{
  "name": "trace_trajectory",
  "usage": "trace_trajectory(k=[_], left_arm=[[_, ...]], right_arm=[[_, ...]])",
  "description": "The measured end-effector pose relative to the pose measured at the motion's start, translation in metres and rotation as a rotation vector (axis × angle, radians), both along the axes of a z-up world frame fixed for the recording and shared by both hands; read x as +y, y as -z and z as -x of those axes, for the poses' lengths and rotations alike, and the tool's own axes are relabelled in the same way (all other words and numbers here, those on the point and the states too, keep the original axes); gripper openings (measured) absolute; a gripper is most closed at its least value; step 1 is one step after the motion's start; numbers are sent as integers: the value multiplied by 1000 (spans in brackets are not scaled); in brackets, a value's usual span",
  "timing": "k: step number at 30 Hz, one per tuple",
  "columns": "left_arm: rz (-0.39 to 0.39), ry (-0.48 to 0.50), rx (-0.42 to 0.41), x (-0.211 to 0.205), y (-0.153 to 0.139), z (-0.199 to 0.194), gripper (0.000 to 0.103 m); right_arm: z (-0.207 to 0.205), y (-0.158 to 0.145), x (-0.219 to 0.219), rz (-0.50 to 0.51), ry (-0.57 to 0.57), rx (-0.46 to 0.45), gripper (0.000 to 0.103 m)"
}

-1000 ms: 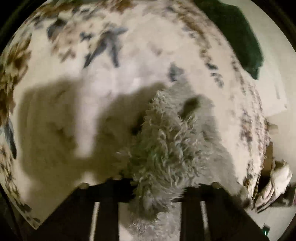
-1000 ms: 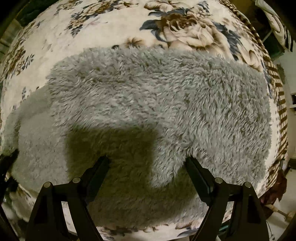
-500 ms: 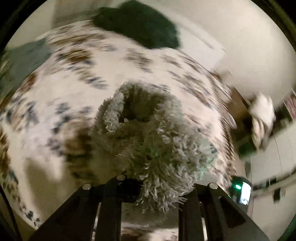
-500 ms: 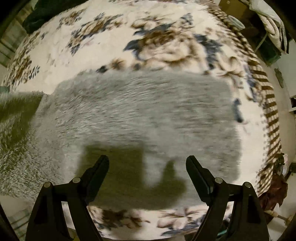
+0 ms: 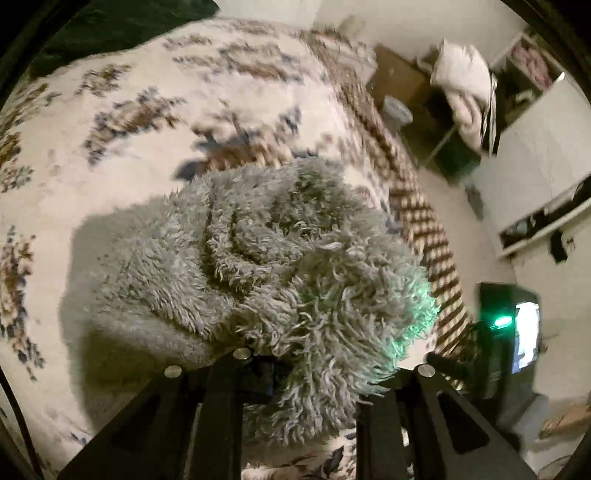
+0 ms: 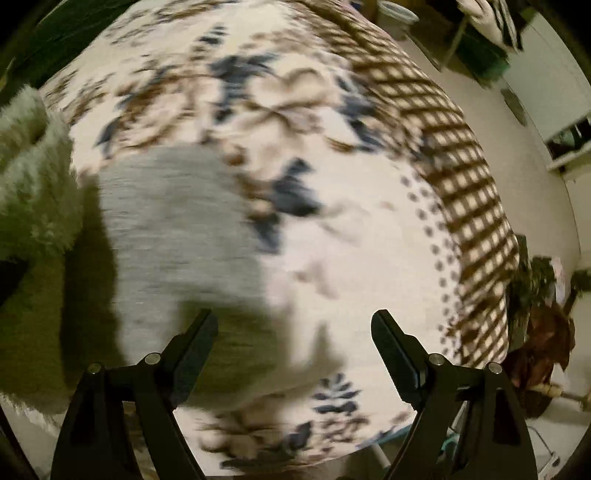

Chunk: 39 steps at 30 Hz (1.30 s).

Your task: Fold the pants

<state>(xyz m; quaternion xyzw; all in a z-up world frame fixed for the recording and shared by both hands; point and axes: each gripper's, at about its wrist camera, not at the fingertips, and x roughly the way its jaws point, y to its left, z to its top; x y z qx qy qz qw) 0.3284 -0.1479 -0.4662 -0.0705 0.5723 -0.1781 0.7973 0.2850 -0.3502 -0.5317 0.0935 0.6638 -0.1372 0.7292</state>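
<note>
The grey fluffy pants (image 5: 266, 266) lie on a floral bedspread (image 5: 147, 92). My left gripper (image 5: 299, 373) is shut on a bunched end of the pants and holds it raised over the rest of the garment. In the right wrist view the flat grey part of the pants (image 6: 173, 236) lies at the left, with the lifted fluffy end (image 6: 33, 177) at the far left edge. My right gripper (image 6: 293, 332) is open and empty above the pants' right edge and the bedspread (image 6: 332, 240).
The bed's checked border (image 6: 476, 206) runs down the right side, with the floor beyond it. A shelf with white cloth (image 5: 465, 85) and a dark device with a green light (image 5: 506, 321) stand to the right of the bed. A dark green cloth (image 5: 110, 22) lies at the bed's far end.
My left gripper has carried the held end of the pants over towards the right side of the bed. My right gripper has moved right, off the middle of the pants to their edge.
</note>
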Motion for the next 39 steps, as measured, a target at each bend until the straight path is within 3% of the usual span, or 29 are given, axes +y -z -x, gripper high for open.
trace_trajectory(k=[4,7,9,11,15,20,24,30,32,33,34,39], left_arm=[[-46,3,91,-18,14,-3,22],[-43,-16,144,-19,8,-5,37],[-19,-20,142,-17,-4,2,84],[-7,-28,111,-15,-18,6,101],[-53,-64,17,-2,-56,12,102],[-237,-231,-80,52,-79,16,102],[-331,-338,-40,105,-53,15,102],[-354,-405,95,150,1,17,102],[-324,-419,132,162,11,18,102],[-313,-424,140,164,12,19,102],[-313,-428,140,166,13,19,102],[-291,-400,126,167,8,17,102]], right_arm=[[11,6,-40,-40,67,-2,87],[15,4,-56,-75,93,-18,87],[16,0,-65,-110,113,-31,87],[15,-7,-68,-157,120,-49,87],[8,-28,-58,-264,99,-104,93],[-16,-45,-24,-417,37,-169,97],[-46,-33,7,-465,-28,-158,97],[-82,26,48,-538,-132,-14,97],[-81,38,55,-601,-132,23,80],[-79,36,56,-585,-129,17,49],[-76,32,55,-548,-122,12,26],[-52,-11,18,-609,-14,-95,17]])
